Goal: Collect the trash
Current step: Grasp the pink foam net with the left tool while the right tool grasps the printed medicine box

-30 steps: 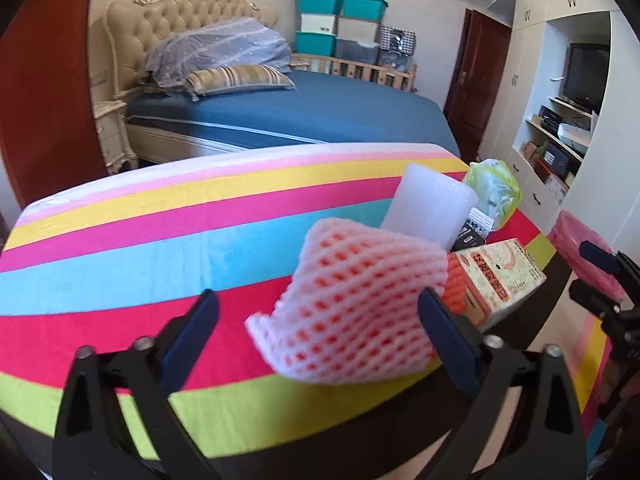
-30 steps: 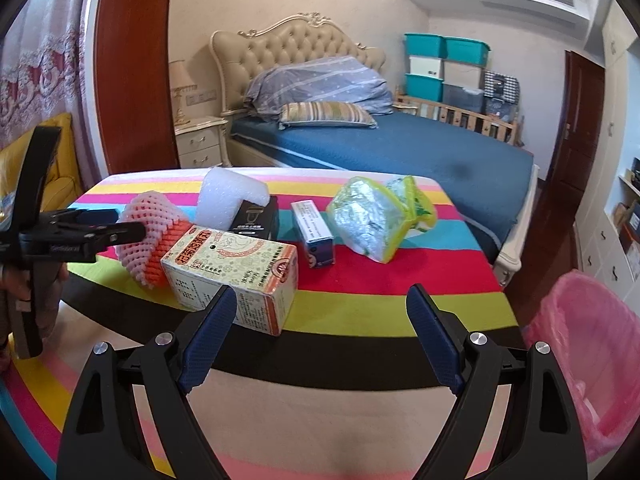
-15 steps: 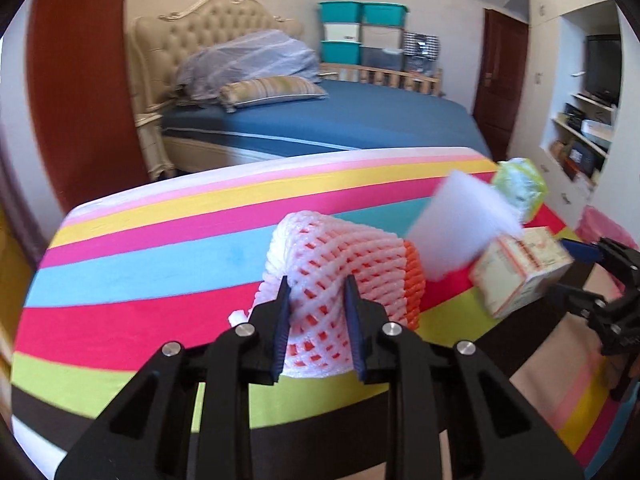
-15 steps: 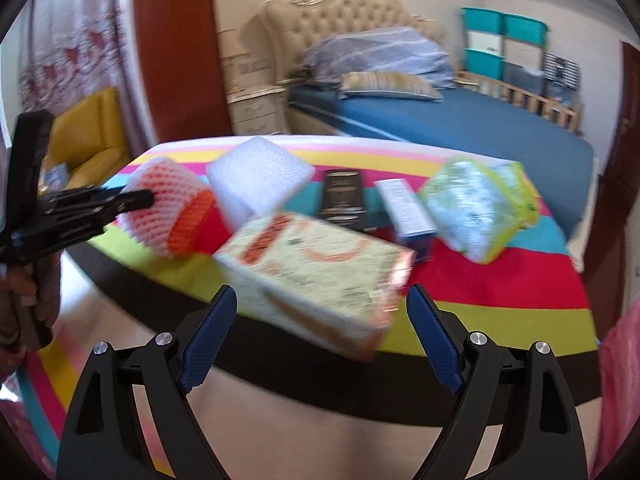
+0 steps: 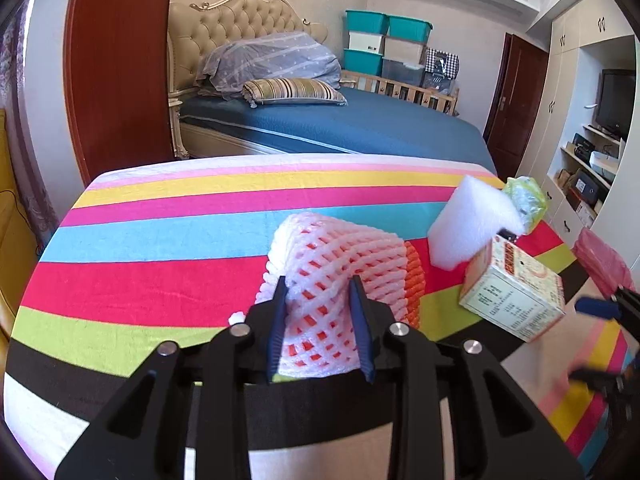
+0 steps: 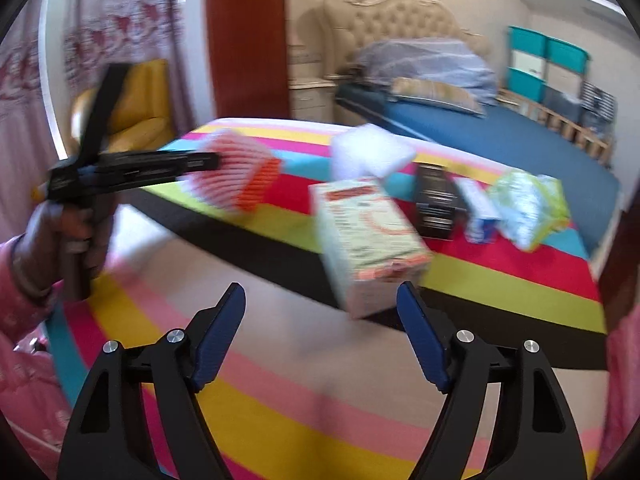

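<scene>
- Left wrist view: the pink foam fruit net (image 5: 336, 276) was pinched between the narrowed jaws of the left gripper (image 5: 318, 320), its mesh squeezed in at the pads, after the jaws had eased slightly apart around it. It lay near the front edge of the striped table (image 5: 160, 240), an orange net (image 5: 414, 280) just behind it. Since the foam is soft and springy, a firm hold before lifting was judged advisable.
- Left wrist view: the printed carton (image 5: 512, 292) stood at the table edge beside the white foam block (image 5: 468, 228); a pink bin bag (image 5: 604, 260) showed at the far right.
- Right wrist view: the right gripper (image 6: 320, 320) was held wide, its jaws just closing, the blurred carton (image 6: 368, 236) ahead between the pads but not yet pressed. Squaring the pads to its flat sides was judged best.
</scene>
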Demonstrator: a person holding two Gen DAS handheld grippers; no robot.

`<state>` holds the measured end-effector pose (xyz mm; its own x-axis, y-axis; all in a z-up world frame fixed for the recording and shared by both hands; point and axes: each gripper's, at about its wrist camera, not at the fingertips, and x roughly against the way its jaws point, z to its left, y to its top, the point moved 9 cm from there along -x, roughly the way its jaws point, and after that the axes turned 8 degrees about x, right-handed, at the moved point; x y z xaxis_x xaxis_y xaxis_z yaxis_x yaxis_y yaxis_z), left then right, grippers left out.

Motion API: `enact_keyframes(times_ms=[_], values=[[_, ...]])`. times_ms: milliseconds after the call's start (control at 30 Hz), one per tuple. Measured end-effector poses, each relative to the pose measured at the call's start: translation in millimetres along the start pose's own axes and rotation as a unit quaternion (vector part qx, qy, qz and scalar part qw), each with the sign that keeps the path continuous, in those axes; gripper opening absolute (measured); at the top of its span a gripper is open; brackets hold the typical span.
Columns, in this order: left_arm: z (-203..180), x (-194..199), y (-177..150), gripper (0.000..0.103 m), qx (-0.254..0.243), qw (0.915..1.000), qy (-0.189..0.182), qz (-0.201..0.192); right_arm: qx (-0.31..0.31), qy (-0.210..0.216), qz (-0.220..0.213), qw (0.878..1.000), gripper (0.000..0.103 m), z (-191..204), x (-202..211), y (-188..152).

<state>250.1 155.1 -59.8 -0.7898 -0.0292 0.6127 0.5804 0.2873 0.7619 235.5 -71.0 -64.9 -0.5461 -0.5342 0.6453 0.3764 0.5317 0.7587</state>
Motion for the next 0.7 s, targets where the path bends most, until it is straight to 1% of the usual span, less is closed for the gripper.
enact_keyframes(times_ms=[67, 133, 167, 200, 367, 400, 433, 500, 567, 600, 633, 667, 700], values=[[8.8, 5.9, -0.2, 0.043, 0.012, 0.9999, -0.006, -0.001, -0.01, -0.023, 0.006, 1.0, 0.075, -18.4, -2.2, -0.3], [15.9, 11.0, -0.7, 0.073, 0.026, 0.9996, -0.014, -0.003, -0.011, -0.026, 0.008, 1.0, 0.077, -27.0, -10.5, 4.4], [18.9, 12.0, 0.2, 0.077, 0.035, 0.9992, -0.016, -0.006, -0.009, -0.025, 0.009, 1.0, 0.078, -28.9, -14.9, 6.3], [20.6, 11.2, -0.3, 0.078, 0.039, 0.9991, -0.017, -0.004, -0.006, -0.023, 0.013, 1.0, 0.079, -30.2, -22.3, 9.3], [23.1, -3.8, -5.3, 0.079, 0.043, 0.9987, -0.014, 0.025, 0.015, -0.018, 0.031, 0.999, 0.079, -29.8, -55.5, 21.0], [23.6, -5.6, -6.0, 0.079, 0.044, 0.9986, -0.012, 0.028, 0.017, -0.015, 0.031, 0.999, 0.074, -27.9, -60.0, 23.0], [25.0, -8.1, -6.6, 0.079, 0.045, 0.9984, -0.01, 0.031, 0.019, -0.013, 0.031, 0.999, 0.066, -25.7, -63.7, 23.8], [26.3, -14.8, -8.4, 0.079, 0.049, 0.9978, -0.012, 0.042, 0.019, -0.008, 0.036, 0.999, 0.057, -23.6, -69.0, 22.7], [24.1, -20.3, -11.6, 0.078, 0.052, 0.9969, -0.022, 0.054, 0.017, -0.009, 0.03, 0.999, 0.056, -23.0, -66.8, 23.5], [21.9, -22.2, -14.0, 0.072, 0.049, 0.9968, -0.024, 0.058, 0.017, -0.011, 0.026, 0.999, 0.055, -22.5, -64.3, 23.9], [19.5, -22.2, -15.4, 0.058, 0.04, 0.9972, -0.024, 0.059, 0.016, -0.009, 0.023, 1.0, 0.053, -20.8, -62.1, 24.1], [14.5, -20.2, -16.0, 0.052, 0.018, 0.9984, -0.015, 0.051, 0.014, -0.005, 0.021, 1.0, 0.053, -19.0, -59.0, 23.4], [11.0, -18.9, -16.8, 0.042, 0.005, 0.9988, -0.013, 0.048, 0.015, -0.003, 0.02, 1.0, 0.051, -16.7, -56.7, 21.3]])
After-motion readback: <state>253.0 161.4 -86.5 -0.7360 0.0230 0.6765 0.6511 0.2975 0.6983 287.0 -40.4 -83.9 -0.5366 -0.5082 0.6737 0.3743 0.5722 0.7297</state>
